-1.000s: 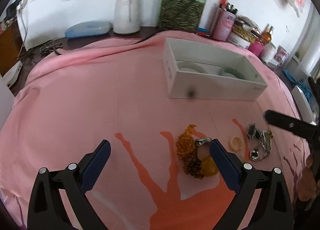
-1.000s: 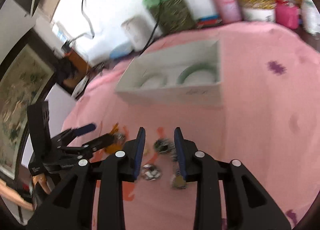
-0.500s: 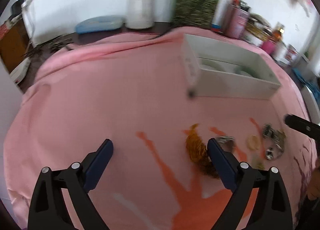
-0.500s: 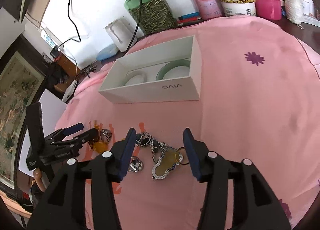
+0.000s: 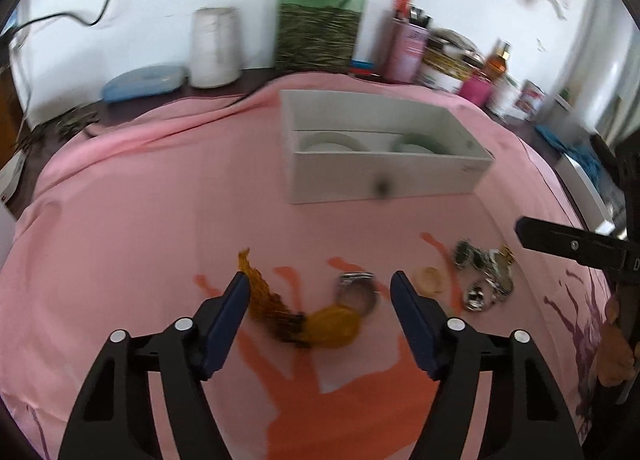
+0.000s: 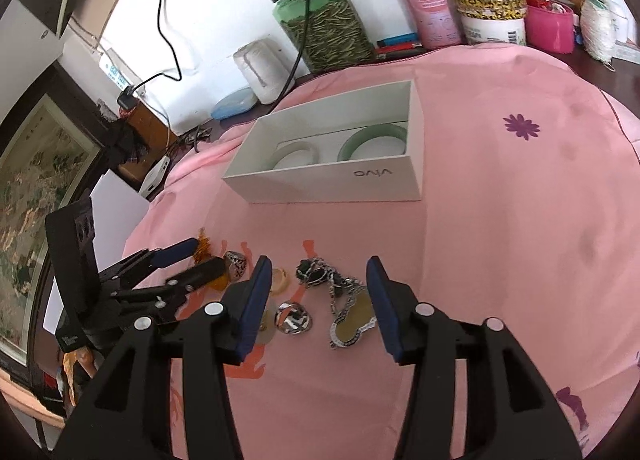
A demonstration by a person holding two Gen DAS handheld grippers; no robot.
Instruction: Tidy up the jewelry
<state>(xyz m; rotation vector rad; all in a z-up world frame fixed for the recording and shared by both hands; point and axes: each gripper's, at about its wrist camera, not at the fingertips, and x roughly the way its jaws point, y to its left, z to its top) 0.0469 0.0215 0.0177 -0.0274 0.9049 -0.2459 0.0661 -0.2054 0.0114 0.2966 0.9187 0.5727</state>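
Observation:
My left gripper (image 5: 320, 300) hangs low over the pink cloth with its jaws closing. An amber bead bracelet with a yellow pendant (image 5: 304, 320) and a silver ring (image 5: 356, 292) lie between its blue pads, which are not pressing on them. My right gripper (image 6: 318, 292) is open above a silver chain with a heart pendant (image 6: 348, 312) and another silver ring (image 6: 294, 318). A small beige ring (image 6: 280, 278) lies to their left. The left gripper (image 6: 204, 256) shows at the left of the right wrist view. Farther back, the white box (image 6: 340, 180) holds a white bangle (image 6: 294, 152) and a green bangle (image 6: 372, 138).
Along the wall stand a green jar (image 6: 324, 24), a white cup (image 6: 262, 68), a pink pen holder (image 6: 430, 12), tins and a pink tub (image 6: 550, 26). A blue case (image 5: 140, 80) and cables lie at the back left. The cloth (image 6: 520, 220) drops off at the left.
The left gripper's jaws have narrowed and shifted right, so the amber bracelet and ring now lie between them. The right gripper's jaws have spread wider over the silver chain.

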